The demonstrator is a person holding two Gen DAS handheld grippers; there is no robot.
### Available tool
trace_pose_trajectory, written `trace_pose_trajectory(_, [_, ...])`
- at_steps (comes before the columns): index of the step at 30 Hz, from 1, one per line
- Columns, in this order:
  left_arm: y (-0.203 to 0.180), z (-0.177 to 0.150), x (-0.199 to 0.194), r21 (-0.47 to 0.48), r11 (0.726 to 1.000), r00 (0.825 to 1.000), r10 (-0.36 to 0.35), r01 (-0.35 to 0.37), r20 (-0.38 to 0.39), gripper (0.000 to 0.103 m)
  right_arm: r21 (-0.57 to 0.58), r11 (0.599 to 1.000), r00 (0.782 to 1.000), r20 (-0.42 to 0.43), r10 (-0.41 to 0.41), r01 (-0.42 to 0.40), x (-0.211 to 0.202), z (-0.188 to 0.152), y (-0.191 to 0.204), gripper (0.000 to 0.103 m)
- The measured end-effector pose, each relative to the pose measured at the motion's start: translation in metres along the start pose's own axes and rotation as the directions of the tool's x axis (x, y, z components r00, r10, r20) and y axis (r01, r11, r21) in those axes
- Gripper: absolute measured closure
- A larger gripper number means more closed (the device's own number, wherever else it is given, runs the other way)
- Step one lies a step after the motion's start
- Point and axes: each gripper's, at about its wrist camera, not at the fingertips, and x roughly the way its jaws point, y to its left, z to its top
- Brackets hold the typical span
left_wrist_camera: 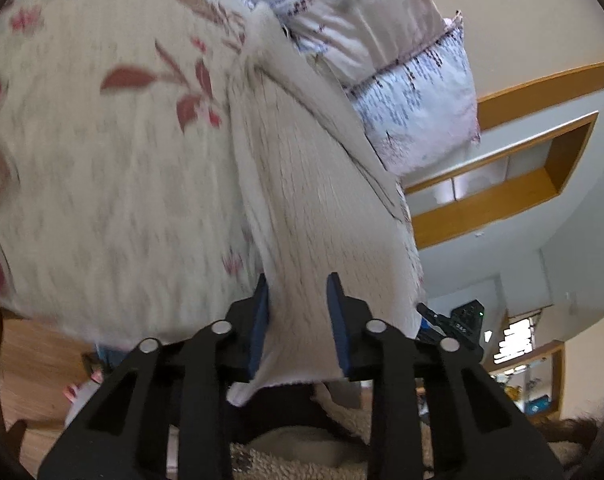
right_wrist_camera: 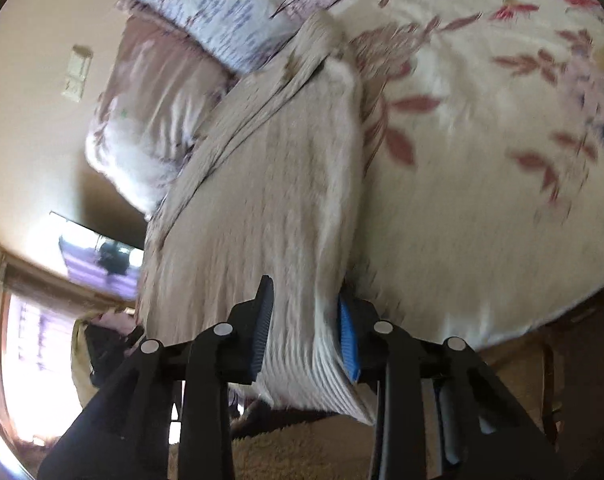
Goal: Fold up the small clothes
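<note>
Two hand-held grippers, left and right, each pinch one cream garment over one floral bedspread.

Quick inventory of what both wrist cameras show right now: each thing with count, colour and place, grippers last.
Garment: one, off-white ribbed knit, stretched from both grippers up toward the pillows.
Bed cover: one, cream with red-brown leaf and flower print, under and beside the garment.
Pillows: at least two, pale pink and pale blue print, at the far end of the bed.
Wall shelf: one, wood-framed, on the wall in the left wrist view.
Light switch: one, cream, on the wall in the right wrist view.
Fleece: beige, beneath the grippers.
Left gripper: black with blue pads, garment edge between them.
Right gripper: black with blue pads, bunched garment edge between them.
</note>
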Motion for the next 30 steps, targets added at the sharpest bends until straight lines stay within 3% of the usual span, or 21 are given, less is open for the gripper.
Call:
trace_pose_trajectory(5, [-0.001, -0.017, 0.006, 0.02, 0.999, 0.998, -0.044, 0.045, -0.047, 0.079, -0.058, 0.998, 0.999, -0.032, 0.015, -0.017, -0.002, -0.013, 0.011, 0.075])
trace_pose_trajectory(12, [-0.009, -0.027, 0.017, 0.066, 0.997, 0.994, -0.042, 0.049, -0.099, 0.079, -0.097, 0.995, 0.999, -0.051, 0.004, -0.009, 0.002, -0.019, 0.017, 0.075])
trace_pose_trajectory(14, [-0.01, -0.029, 0.019, 0.074, 0.996, 0.994, -0.034, 0.042, -0.106, 0.08, -0.102, 0.995, 0.999, -0.047, -0.001, -0.004, 0.002, -0.019, 0.018, 0.082])
trace_pose_trajectory(15, [-0.011, -0.03, 0.02, 0.081, 0.996, 0.994, -0.025, 0.034, -0.109, 0.087, -0.108, 0.994, 0.999, -0.036, -0.009, 0.006, 0.001, -0.02, 0.018, 0.087])
trace_pose_trajectory(16, [-0.012, -0.031, 0.021, 0.092, 0.996, 0.994, -0.007, 0.017, -0.111, 0.093, -0.122, 0.992, 1.0, -0.006, -0.021, 0.02, -0.001, -0.019, 0.021, 0.094])
trace_pose_trajectory(17, [-0.013, -0.031, 0.022, 0.099, 0.995, 0.994, 0.003, 0.008, -0.108, 0.096, -0.127, 0.992, 1.0, -0.003, -0.024, 0.024, -0.004, -0.017, 0.022, 0.094])
trace_pose_trajectory(21, [-0.026, -0.023, 0.016, 0.153, 0.988, 0.999, 0.02, -0.012, -0.051, 0.097, -0.191, 0.98, 0.989, 0.147, -0.027, 0.055, -0.023, -0.01, 0.039, 0.095])
trace_pose_trajectory(25, [-0.039, -0.005, 0.003, 0.193, 0.98, 0.999, 0.034, -0.04, 0.035, 0.097, -0.249, 0.963, 0.952, 0.305, -0.02, 0.1, -0.043, -0.002, 0.053, 0.095])
trace_pose_trajectory(30, [-0.055, 0.026, -0.011, 0.232, 0.966, 0.985, 0.076, -0.112, 0.156, 0.097, -0.282, 0.943, 0.898, 0.438, -0.038, 0.177, -0.051, 0.009, 0.064, 0.095])
